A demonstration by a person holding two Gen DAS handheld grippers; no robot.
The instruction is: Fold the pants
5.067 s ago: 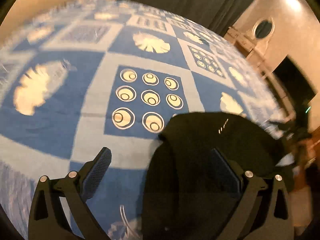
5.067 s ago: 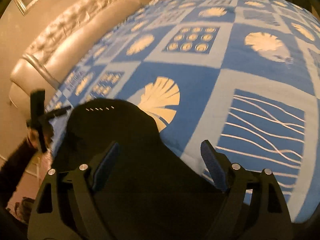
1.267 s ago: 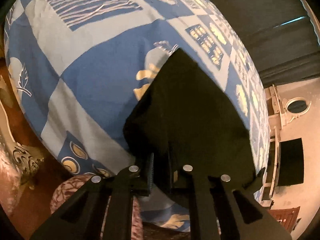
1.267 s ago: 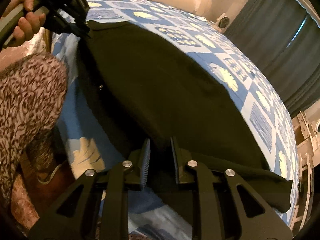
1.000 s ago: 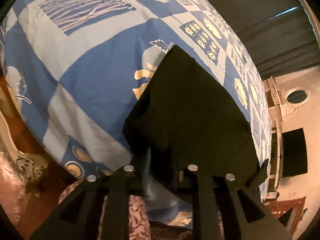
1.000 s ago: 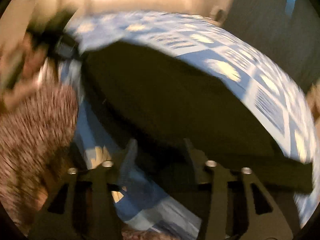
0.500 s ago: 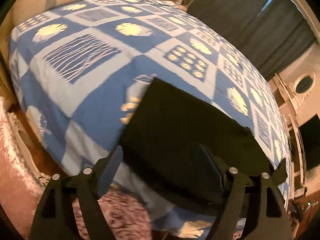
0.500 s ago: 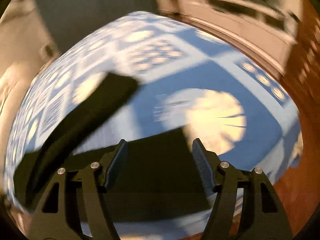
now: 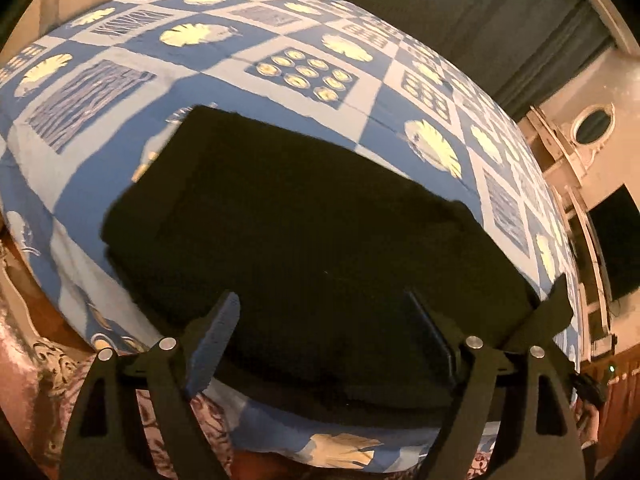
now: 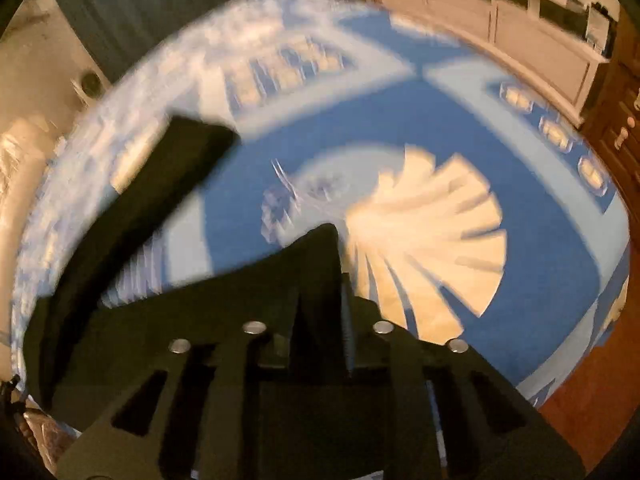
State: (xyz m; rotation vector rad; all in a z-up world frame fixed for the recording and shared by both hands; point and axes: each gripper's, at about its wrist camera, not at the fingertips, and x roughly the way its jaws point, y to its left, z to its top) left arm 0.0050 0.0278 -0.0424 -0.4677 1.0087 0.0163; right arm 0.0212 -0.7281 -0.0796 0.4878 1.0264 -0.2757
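The black pants (image 9: 304, 232) lie flat on the blue patterned bedspread (image 9: 100, 128), stretching from the near left toward the far right. My left gripper (image 9: 320, 324) is open and hovers just above the pants' near edge, holding nothing. In the right wrist view, my right gripper (image 10: 320, 280) is shut on a raised corner of the black pants (image 10: 316, 252); the rest of the cloth (image 10: 168, 184) runs away to the upper left. That view is blurred by motion.
The bed's near edge and brown floor (image 9: 36, 320) lie just below the pants. A patterned sleeve (image 9: 192, 432) shows at the bottom. Dark curtains (image 9: 480, 24) hang beyond the bed. A cream cabinet (image 10: 520, 20) stands past the bed's corner.
My left gripper let go of the pants' edge, opened wide and lifted back. My right gripper opened, swung to the pants' other end and closed on a corner there.
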